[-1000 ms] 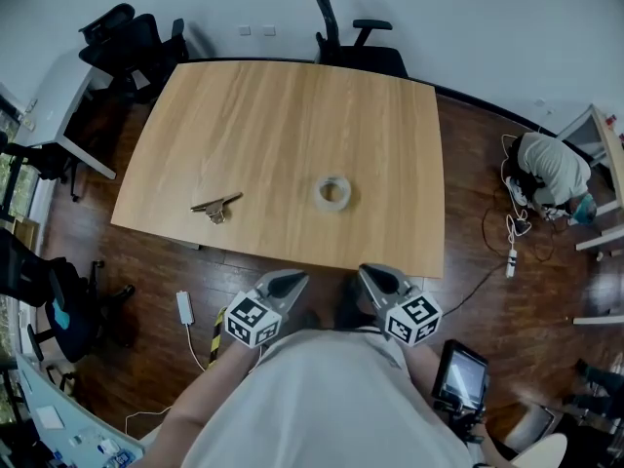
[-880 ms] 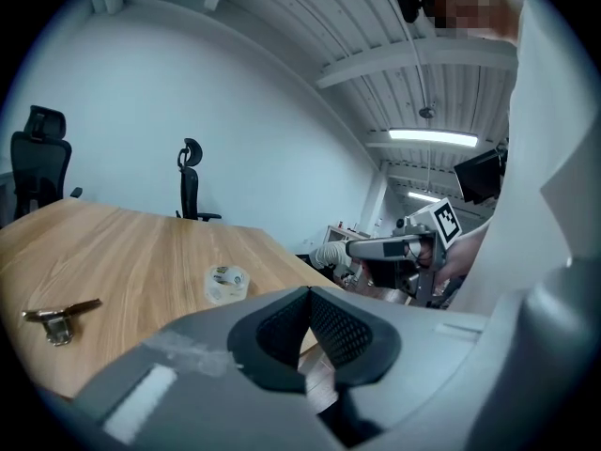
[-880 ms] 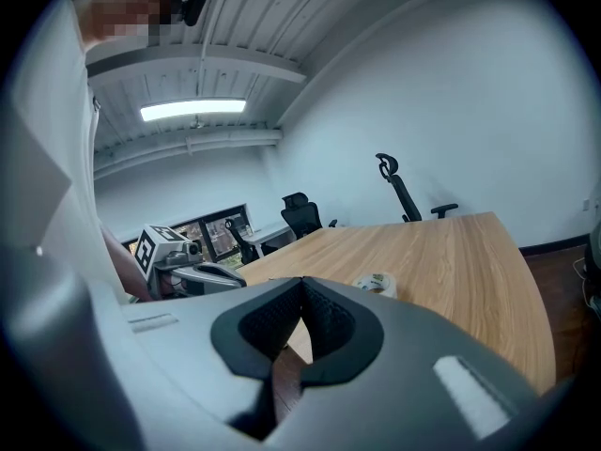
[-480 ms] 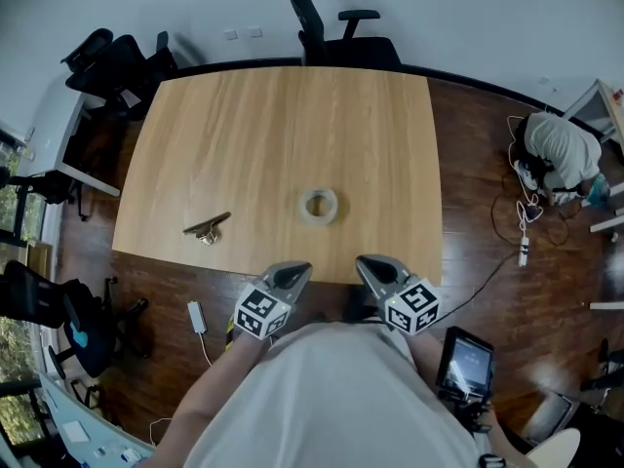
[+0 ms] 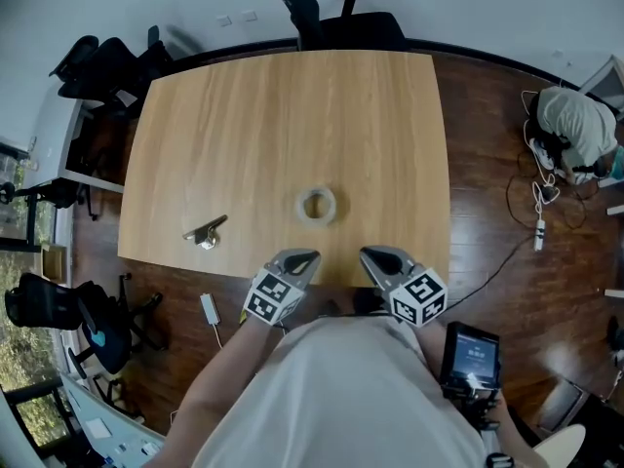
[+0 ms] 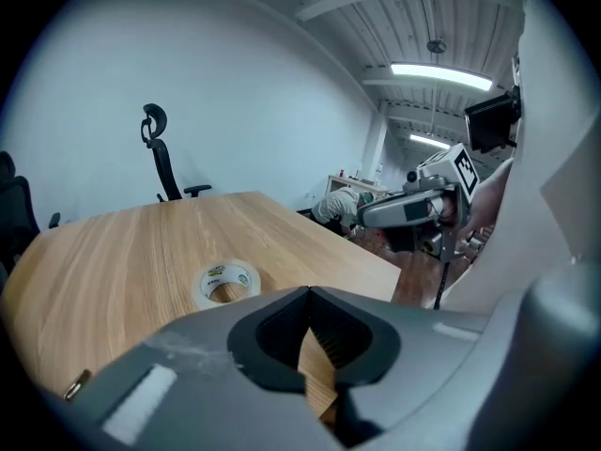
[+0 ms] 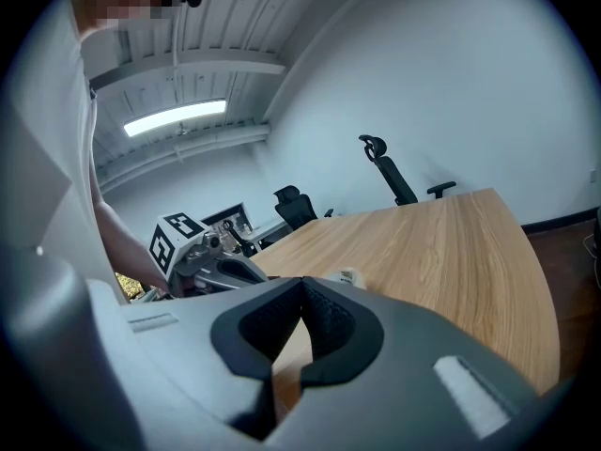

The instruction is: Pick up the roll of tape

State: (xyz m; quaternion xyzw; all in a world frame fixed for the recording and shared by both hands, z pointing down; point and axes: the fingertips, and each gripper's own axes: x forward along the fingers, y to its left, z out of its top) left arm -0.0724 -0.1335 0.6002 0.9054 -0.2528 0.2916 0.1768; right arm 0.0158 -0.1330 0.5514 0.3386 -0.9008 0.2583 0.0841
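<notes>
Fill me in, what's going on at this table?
A person stands at the near edge of a wooden table with a hand-held gripper in each hand. The left hand-held gripper and the right hand-held gripper both have their jaws together with nothing between them. The roll of tape lies flat on the table just ahead of them, untouched. A small metal object lies off to the left.

Roll of tape [image 6: 218,273]: small print on its inner core, too blurred to read; no other legible text.
</notes>
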